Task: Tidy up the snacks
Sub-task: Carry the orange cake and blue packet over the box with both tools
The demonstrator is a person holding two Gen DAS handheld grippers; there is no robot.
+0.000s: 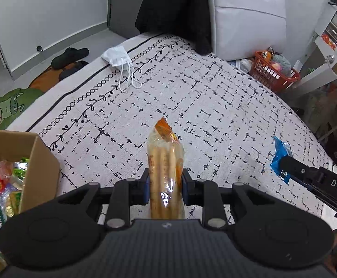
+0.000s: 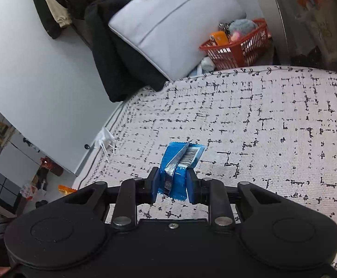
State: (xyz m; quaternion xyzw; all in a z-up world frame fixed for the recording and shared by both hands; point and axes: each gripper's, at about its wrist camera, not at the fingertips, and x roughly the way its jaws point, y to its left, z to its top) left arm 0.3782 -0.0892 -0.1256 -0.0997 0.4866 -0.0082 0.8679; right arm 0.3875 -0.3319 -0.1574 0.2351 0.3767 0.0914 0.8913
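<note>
My cardboard box [image 1: 33,159] runs off the left edge; its snacks [image 1: 4,185] blur together. My fingers [image 2: 154,185] hide the blue packet's [image 2: 180,162] sides.

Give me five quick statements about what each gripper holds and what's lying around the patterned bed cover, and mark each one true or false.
1. The left gripper holds a clear packet of tan biscuit sticks with an orange top. True.
2. The right gripper is empty. False: it is shut on a blue foil snack packet with a barcode.
3. A brown cardboard box holding colourful snacks sits at the left gripper's left side. True.
4. The white drawstring pouch is inside the orange plastic basket. False: it lies on the white black-patterned bed cover near its edge, far from the basket.
5. The blue packet lies flat on the bed cover. False: it is raised in the gripper.
</note>
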